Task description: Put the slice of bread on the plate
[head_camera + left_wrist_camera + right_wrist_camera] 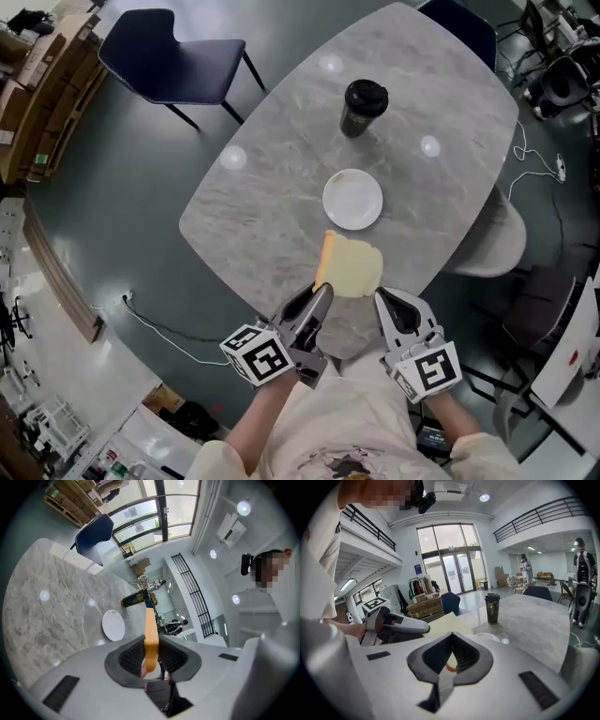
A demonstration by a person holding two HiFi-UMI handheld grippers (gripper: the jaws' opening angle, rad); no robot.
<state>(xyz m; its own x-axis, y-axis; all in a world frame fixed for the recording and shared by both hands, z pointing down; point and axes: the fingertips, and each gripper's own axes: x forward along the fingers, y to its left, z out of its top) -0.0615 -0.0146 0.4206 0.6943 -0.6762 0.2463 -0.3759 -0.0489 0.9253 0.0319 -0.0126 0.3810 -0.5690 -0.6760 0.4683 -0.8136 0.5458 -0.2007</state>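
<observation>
Head view: the slice of bread (356,264) is off the plate (352,199). It lies flat, face up, over the near edge of the marble bench (272,206), just short of the plate. The plate is white and bare. A dark lidded cup (364,105) stands beyond it. The left gripper (323,289) has the slice by its orange crust edge. The right gripper (380,295) meets the slice at the near right corner. A dark chair (173,52) stands off the far left side.

Left gripper view: we see the slice (150,634) edge-on, an orange strip running forward out of the left gripper (151,641). Its fingers are pinching the slice from both sides, pads against it. Past the slice are the plate (113,624) and the cup (136,599).

Right gripper view: the fingers of the right gripper (451,637) are drawn close. A sliver of cream crumb and orange crust sits between the pads, so we record a pinch on the slice (440,620). The left gripper (424,629) is at the slice's far side. The cup (491,607) and the plate rim (489,637) show ahead on the bench (534,620).
</observation>
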